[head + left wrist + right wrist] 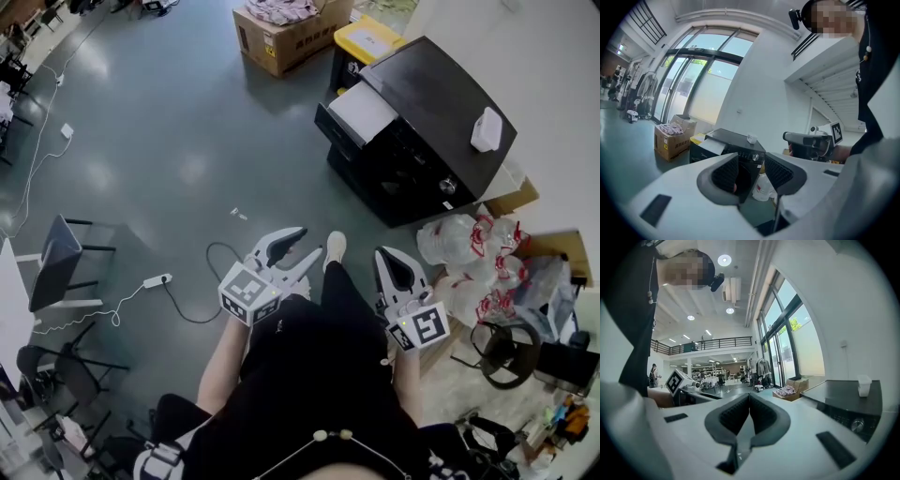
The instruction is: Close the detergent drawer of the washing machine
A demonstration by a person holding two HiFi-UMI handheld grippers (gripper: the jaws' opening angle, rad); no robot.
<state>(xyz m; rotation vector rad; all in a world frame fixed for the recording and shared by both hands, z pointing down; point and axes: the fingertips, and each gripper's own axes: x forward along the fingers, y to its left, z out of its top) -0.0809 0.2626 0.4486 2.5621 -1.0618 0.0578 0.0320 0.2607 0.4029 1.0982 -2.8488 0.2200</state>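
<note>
Head view: detergent drawer [361,112] stuck out of the washing machine [431,127]. Left gripper [309,242] gaped empty, right gripper [382,253] pinched together, both well short of it, presumably pre-reach.

A black front-loading washing machine [422,141] stands on the grey concrete floor [169,141]. Its white detergent drawer [361,112] juts from the top corner of its front. A small white plastic container [486,129] sits on top. To its left, a yellow-lidded bin [370,39], then an open brown cardboard box [281,37]. To its right, white plastic bags [464,262].
</note>
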